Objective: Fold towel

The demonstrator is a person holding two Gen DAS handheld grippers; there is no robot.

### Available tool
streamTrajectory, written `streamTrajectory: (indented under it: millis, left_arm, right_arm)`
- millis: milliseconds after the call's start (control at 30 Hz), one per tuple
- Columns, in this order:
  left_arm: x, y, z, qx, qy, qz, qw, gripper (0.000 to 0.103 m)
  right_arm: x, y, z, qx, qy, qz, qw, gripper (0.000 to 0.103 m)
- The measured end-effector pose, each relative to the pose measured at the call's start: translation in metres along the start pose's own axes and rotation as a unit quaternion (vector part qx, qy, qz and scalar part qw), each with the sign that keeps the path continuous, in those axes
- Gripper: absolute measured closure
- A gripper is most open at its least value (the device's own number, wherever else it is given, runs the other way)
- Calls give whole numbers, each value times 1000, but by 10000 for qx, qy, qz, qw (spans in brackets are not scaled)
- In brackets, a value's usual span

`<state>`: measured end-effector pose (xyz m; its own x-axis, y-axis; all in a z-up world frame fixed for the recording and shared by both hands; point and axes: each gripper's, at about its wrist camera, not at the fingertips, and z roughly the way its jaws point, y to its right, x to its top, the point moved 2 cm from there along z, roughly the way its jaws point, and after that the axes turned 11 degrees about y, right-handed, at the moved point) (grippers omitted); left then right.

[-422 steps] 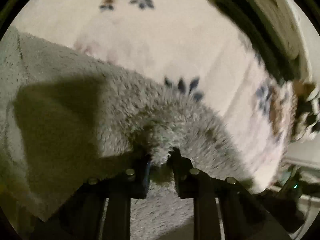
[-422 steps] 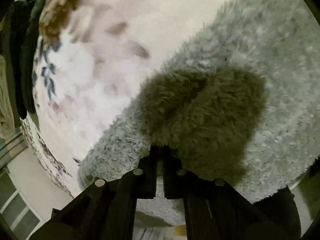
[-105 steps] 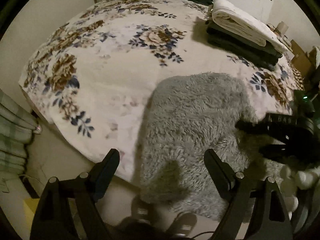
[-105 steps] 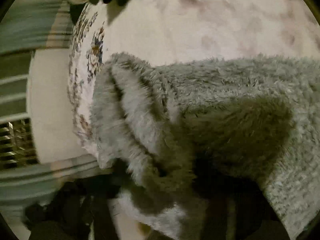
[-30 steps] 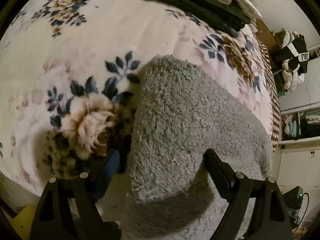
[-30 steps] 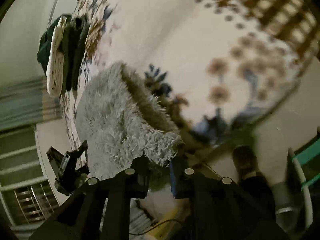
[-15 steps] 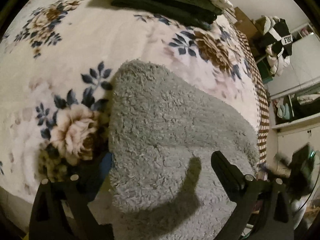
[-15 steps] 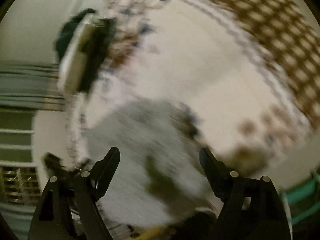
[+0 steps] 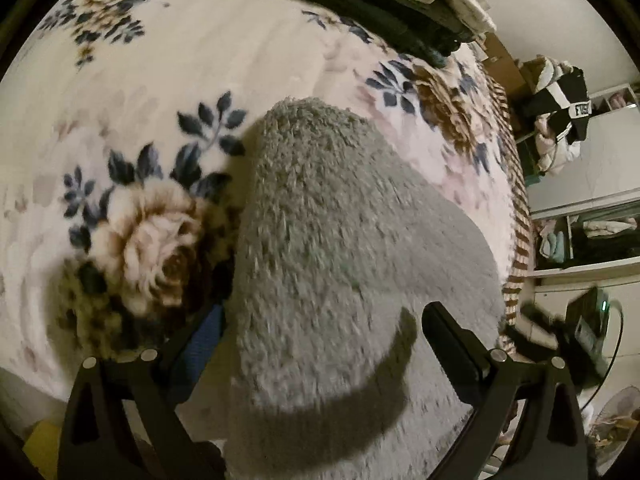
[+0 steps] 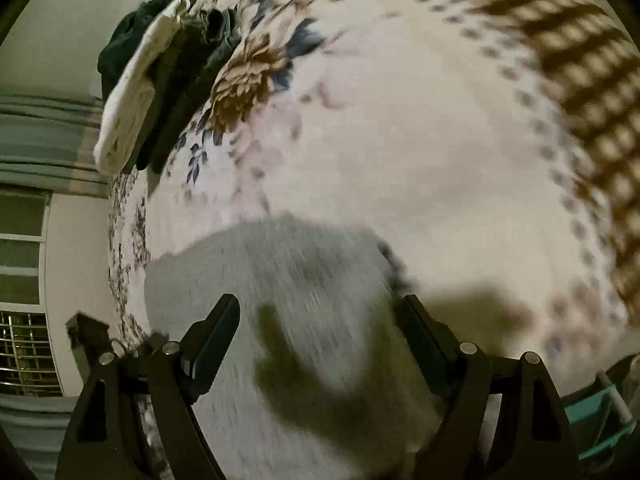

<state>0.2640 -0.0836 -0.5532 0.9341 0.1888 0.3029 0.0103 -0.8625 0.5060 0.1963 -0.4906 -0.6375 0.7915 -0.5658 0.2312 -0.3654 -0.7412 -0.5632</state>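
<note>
Floral bedding in cream, brown and navy (image 9: 168,92) fills both views, and on it lies the grey fluffy towel (image 9: 340,240), folded into a thick pad. Starting at the left gripper (image 9: 320,332), its jaws stand wide apart and empty, straddling the towel's near end; the towel's long axis runs away from this camera toward a rounded far end. The right gripper (image 10: 316,320) is likewise spread and holds nothing, hovering over the blurred towel (image 10: 288,280). Farther off, a stack of folded linens (image 10: 160,64), dark with a white piece, sits on the bed. Beyond the striped blanket border (image 9: 516,216) are white shelves (image 9: 592,232) and a dark garment (image 9: 568,100) whose label is unreadable.
</note>
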Motion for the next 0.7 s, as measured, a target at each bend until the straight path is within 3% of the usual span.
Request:
streamTrajectory:
  millis: [100, 167, 233, 333, 433, 500, 600, 700]
  left_arm:
    - [-13, -5, 0, 37, -71, -88, 9999, 2]
    - [-22, -12, 3, 20, -151, -282, 9995, 2]
    - [-27, -16, 3, -43, -193, -429, 9989, 2]
    - [-29, -15, 0, -37, -182, -383, 9991, 2]
    - [-28, -15, 0, -140, -167, -339, 9992, 2]
    - [-27, -17, 4, -269, -220, -348, 9988, 2]
    - [-28, -19, 21, -611, -413, -520, 9959, 2]
    - [-29, -25, 34, -775, -511, -666, 9934, 2]
  right_arm:
    - [-42, 27, -10, -179, -411, 71, 9990, 19]
    - [-78, 53, 0, -879, -936, 19, 9917, 19]
    - [-100, 71, 6, -1097, -1211, 228, 9863, 19]
    - [-107, 74, -1, -644, -1049, 653, 9902, 19]
    - [-98, 69, -14, 412, -543, 1130, 9913, 17]
    - [-94, 65, -6, 875, -485, 1173, 9880, 10]
    - [-90, 53, 29, 1112, -574, 943, 9877, 10]
    - [-84, 32, 61, 1252, -603, 723, 9876, 1]
